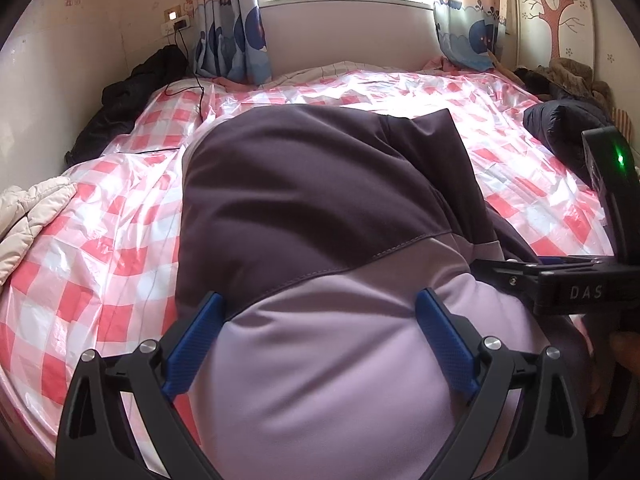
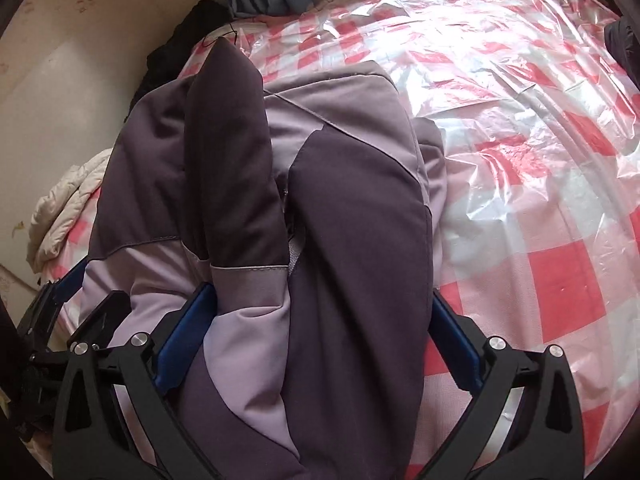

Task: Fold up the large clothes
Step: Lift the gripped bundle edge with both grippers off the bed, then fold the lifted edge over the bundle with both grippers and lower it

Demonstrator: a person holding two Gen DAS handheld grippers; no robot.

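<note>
The left hand-held gripper (image 1: pixel 320 320) has its blue fingers (image 1: pixel 192 340) wide apart, with the purple jacket (image 1: pixel 320 208) bulging between them; a firm grip I cannot tell. The right hand-held gripper (image 2: pixel 316 320) is also spread wide around a bunched part of the jacket (image 2: pixel 352 208). The jacket lies on the near side of the bed (image 1: pixel 100 240), on its red-checked plastic cover (image 2: pixel 540 160). A white padded coat (image 1: pixel 28 220) lies at the left edge.
</note>
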